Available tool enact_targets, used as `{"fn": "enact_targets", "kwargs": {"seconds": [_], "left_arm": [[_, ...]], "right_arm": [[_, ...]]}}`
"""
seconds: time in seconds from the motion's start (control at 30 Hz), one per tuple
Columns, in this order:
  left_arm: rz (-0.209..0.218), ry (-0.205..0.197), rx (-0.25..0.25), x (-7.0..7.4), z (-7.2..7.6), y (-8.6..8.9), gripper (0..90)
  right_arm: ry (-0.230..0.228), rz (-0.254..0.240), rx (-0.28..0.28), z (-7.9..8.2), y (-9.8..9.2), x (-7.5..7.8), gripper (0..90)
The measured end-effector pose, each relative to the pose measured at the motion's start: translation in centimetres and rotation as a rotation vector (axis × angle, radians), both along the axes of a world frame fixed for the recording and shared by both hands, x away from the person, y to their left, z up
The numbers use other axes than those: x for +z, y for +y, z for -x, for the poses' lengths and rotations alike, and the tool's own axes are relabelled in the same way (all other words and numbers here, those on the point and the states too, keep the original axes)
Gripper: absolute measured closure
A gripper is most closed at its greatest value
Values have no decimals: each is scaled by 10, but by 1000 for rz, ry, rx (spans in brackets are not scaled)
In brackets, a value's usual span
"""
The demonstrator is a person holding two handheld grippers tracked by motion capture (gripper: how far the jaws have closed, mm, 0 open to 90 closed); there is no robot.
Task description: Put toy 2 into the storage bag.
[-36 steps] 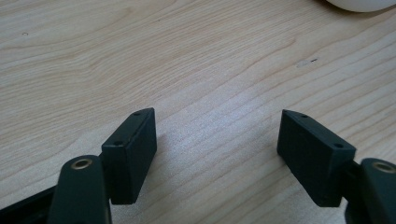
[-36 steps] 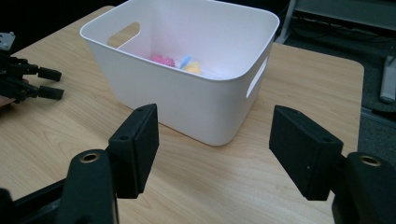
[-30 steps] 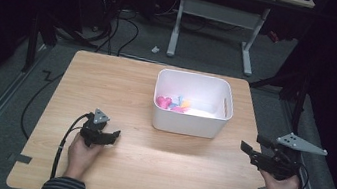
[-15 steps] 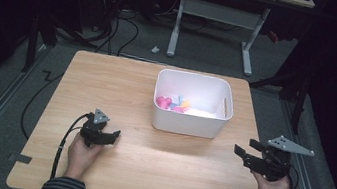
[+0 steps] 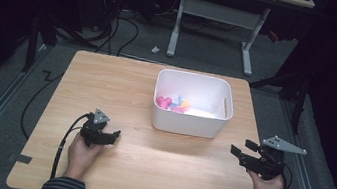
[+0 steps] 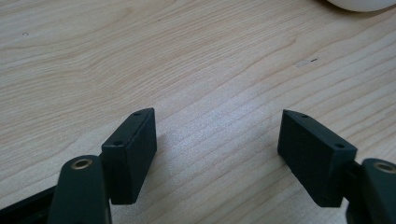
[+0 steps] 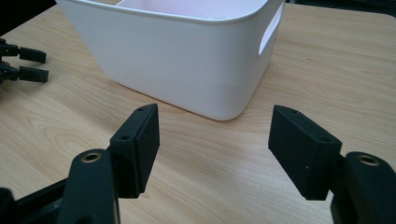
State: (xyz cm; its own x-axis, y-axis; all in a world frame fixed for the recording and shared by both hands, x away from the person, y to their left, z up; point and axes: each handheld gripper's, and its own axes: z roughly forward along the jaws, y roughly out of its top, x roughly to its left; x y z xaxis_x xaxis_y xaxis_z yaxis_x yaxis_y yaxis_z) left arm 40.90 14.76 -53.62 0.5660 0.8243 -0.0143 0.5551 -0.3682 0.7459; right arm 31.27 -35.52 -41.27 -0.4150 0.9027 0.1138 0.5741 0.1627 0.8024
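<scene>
A white plastic bin (image 5: 187, 122) stands on the wooden table (image 5: 108, 80), right of centre, with pink, yellow and blue toys (image 5: 173, 104) inside. My left gripper (image 5: 114, 134) rests low on the table at the front left, open, its jaws apart over bare wood (image 6: 217, 126). My right gripper (image 5: 241, 150) is held at the front right, open and empty, pointing toward the bin's near corner (image 7: 219, 88). In the right gripper view the left gripper's fingertips (image 7: 28, 63) show at the far left.
The table's right edge (image 5: 256, 138) lies close to my right hand. A desk frame with white legs (image 5: 216, 15) and cables stand on the grey floor beyond the table. Bare wood lies between the two grippers.
My right gripper has sunk lower toward the table and drifted a little left. The left gripper has stayed where it was.
</scene>
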Motion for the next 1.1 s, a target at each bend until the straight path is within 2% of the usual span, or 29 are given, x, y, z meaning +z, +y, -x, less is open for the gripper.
{"fn": "enact_targets", "kwargs": {"seconds": [0.47,0.7,0.83,1.1], "left_arm": [[0,0,0,0,0,0,286],[0,0,0,0,0,0,286],[0,0,0,0,0,0,285],[0,0,0,0,0,0,285]], "right_arm": [[56,13,19,-13,13,-29,344],[74,25,24,-18,20,-39,345],[102,24,25,-22,24,-47,347],[125,50,35,-30,32,-64,349]]}}
